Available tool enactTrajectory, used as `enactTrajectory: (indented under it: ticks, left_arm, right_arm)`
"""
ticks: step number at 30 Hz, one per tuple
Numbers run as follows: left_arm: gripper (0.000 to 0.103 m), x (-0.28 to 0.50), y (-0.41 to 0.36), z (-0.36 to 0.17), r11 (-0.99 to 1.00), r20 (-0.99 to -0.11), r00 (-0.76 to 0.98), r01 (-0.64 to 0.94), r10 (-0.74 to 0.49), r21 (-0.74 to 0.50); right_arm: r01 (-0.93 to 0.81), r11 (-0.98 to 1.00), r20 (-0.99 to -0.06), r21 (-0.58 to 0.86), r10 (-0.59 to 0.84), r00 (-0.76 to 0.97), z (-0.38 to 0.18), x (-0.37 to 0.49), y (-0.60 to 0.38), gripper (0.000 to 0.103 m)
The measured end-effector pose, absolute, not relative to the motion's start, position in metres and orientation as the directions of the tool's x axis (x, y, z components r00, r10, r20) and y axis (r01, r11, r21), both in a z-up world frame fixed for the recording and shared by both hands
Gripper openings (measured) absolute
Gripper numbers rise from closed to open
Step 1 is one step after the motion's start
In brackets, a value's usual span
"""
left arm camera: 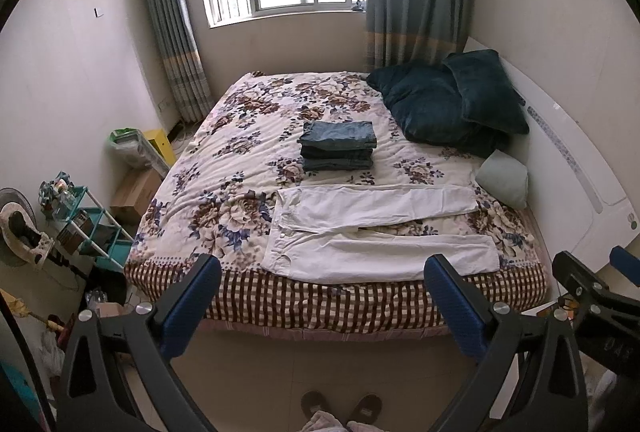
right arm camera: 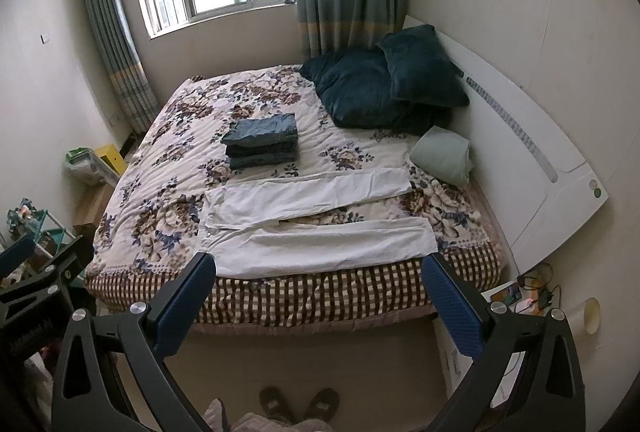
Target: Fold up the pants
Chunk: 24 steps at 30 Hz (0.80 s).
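White pants (left arm camera: 372,232): 1, flat | folded jeans (left arm camera: 338,145): 3 | left claw (left arm camera: 320,296), right claw (right arm camera: 320,292): released

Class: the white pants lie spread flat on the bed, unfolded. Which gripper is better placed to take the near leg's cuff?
Probably the right gripper: the white pants have their near cuff ending just above its right finger, while the left gripper faces the waistband end. Both are open and off the bed.

Pants (left arm camera: 372,240) on bed (left arm camera: 224,167), before folded stack (left arm camera: 338,145).
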<state>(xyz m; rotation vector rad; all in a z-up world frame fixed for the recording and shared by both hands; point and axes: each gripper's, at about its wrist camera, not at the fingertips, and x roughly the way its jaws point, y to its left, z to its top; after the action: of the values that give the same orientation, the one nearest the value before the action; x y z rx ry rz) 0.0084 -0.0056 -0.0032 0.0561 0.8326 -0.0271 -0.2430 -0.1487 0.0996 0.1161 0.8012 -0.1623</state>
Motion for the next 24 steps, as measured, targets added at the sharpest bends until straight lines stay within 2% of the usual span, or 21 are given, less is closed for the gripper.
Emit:
enactTrajectory:
  ticks: [9,17,24]
  left_arm:
    - [0.103,0.029,-0.02,-0.04,0.998,-0.737,0.674,-0.02,0.058,0.061]
    - [0.103,0.095,-0.039,-0.113,0.992,-0.793,0.597,-0.04,0.121,0.122]
    - [0.103,0.197,-0.051,-0.187,0.989,-0.857,0.499,-0.007,0.13,0.147]
  right_arm:
    - [0.22,0.973,-0.731,0.065,-0.104,0.675,0.058,-0.214,-0.182,0.103]
    - [0.276,0.959,-0.821,0.065,-0.106,0.562,-0.039,-0.117,-0.217,0.103]
    - [0.352,0.935,-0.864,0.05,-0.136,0.485,-0.121,-0.008,-0.24,0.103]
